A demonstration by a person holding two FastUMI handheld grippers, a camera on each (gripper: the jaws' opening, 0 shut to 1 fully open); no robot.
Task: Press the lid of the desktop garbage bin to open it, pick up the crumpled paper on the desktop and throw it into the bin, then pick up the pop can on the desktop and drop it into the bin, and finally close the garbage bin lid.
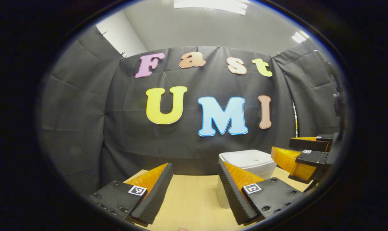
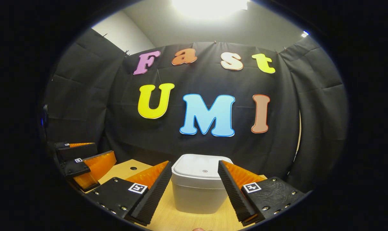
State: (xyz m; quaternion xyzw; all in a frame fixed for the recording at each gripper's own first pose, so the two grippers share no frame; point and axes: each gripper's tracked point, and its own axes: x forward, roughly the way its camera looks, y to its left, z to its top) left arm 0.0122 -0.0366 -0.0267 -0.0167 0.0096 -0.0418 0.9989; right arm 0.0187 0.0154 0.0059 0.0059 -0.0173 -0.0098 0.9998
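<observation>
Both sets of jaws stand wide apart and hold nothing. My right gripper (image 2: 194, 189) is lined up on the garbage bin (image 2: 198, 189), which shows between its fingers and sits on the pale wood-grain worktop (image 2: 181, 219). My left gripper (image 1: 194, 189) is off to one side; in the left gripper view the bin (image 1: 248, 163) sits right of centre, partly behind one finger. The other gripper shows at the edge of each view, also open.

The bin is a small white plastic tub, rounded-rectangular and tapering toward its base. Its lid (image 2: 203, 166) is closed, smooth and slightly domed, with a small dot near the middle. I judge the tub light and hard-walled, likely to skid on the smooth worktop if pushed sideways. So the press should go straight down on the lid, near its centre or front edge, with a fingertip. The finger faces are ribbed, which should help on the glossy plastic. The crumpled paper and pop can aren't located from here.
</observation>
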